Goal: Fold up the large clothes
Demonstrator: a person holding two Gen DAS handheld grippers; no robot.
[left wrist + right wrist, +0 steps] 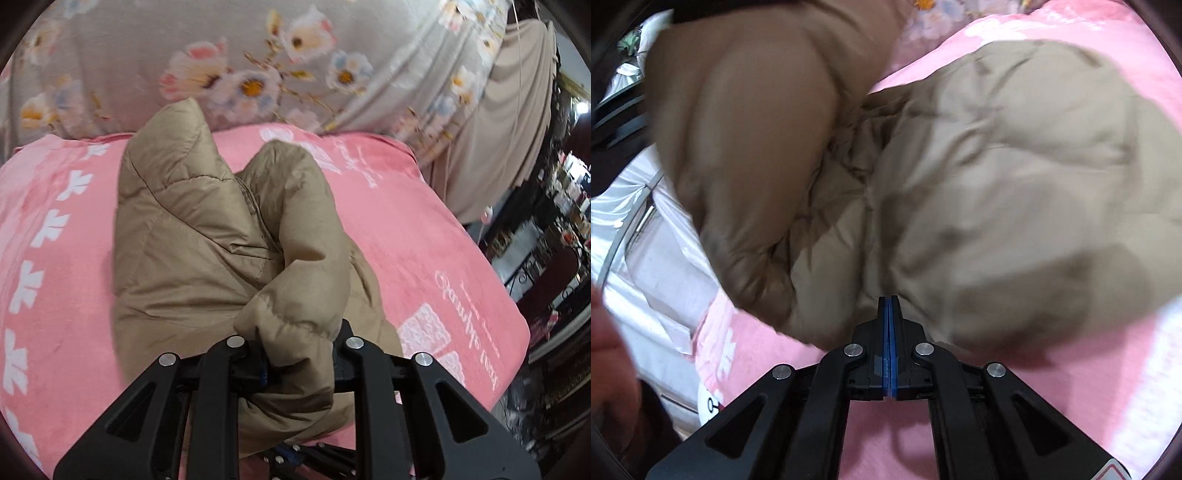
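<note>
A tan padded jacket (207,236) lies bunched on a pink blanket (424,236) printed with white leaf shapes and white lettering, and you hold a gripper over it in each hand.

Your left gripper (297,363) is clamped on a gathered, elasticated edge of the jacket. The puffy fabric bulges up between its 2 black fingers and spills back toward the camera. From that grip, the garment rises in 2 rounded humps with a stitched seam and a deep crease between them.

Your right gripper (888,306) points down at the same jacket (997,184) from another side. Its 2 blue-lined pads are pressed flat together, and nothing shows between them. The tip sits just at the near hem of the jacket; the blur makes it impossible to tell whether it touches the cloth. A darker tan fold is lifted at upper left in this view, and a paler section lies spread on the blanket at right.

Behind the blanket, a grey cover with pink and white flowers (258,66) fills the background. A beige drape (509,122) hangs at right. A blurred hand (609,343) shows at the left edge of the right wrist view.
</note>
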